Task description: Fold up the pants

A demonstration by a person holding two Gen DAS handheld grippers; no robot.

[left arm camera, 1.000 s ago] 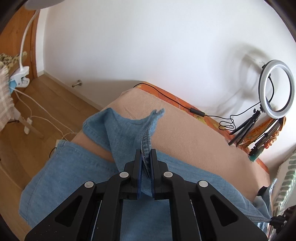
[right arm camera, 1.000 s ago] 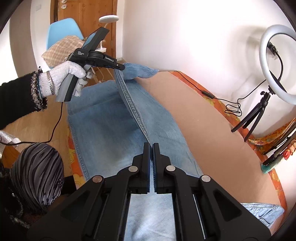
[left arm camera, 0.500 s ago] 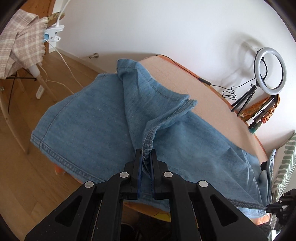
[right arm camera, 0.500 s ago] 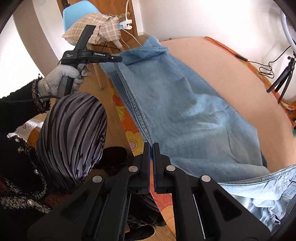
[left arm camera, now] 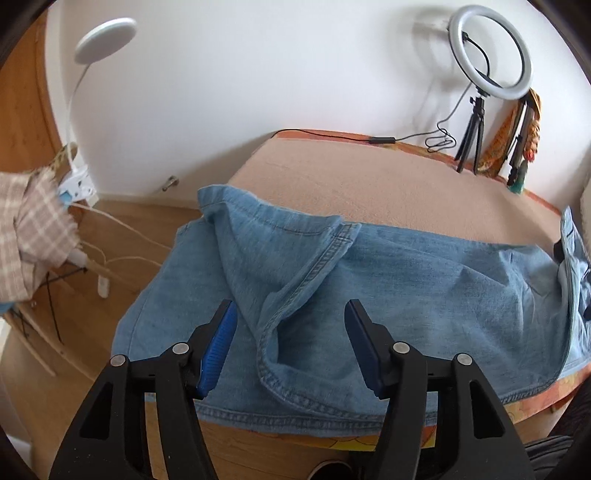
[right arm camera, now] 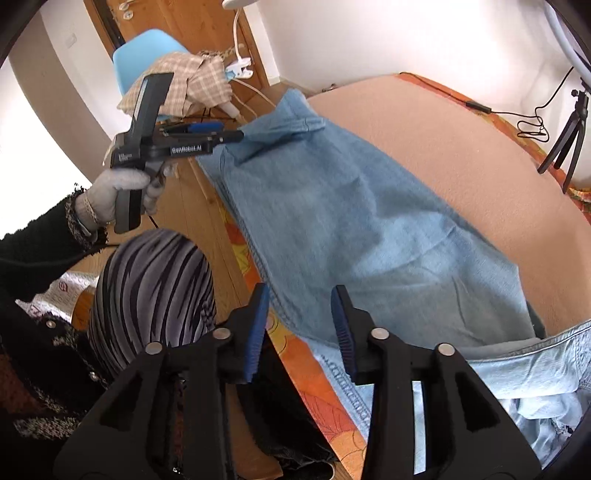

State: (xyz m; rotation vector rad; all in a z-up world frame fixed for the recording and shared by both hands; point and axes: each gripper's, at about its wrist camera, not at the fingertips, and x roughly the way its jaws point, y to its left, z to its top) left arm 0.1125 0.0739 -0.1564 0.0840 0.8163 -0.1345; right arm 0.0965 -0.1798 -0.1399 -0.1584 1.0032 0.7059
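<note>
Left wrist view: light-blue denim pants [left arm camera: 388,280] lying lengthwise on peach-covered table [left arm camera: 369,184], near edge overhanging, one hem corner rumpled. Left gripper [left arm camera: 290,347] and right gripper [right arm camera: 298,328] both spread wide, holding nothing. Fabric likely soft, moderately heavy, non-slip; best pinched at stitched hem or side seam.

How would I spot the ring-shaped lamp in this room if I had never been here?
Start at the long table with the beige cover where the blue pants lie, and follow it to its far edge by the white wall. There a ring light stands on a small black tripod. Unlike the solid white disc lamp on a curved neck by the wooden door, it is a hollow white hoop.
</note>
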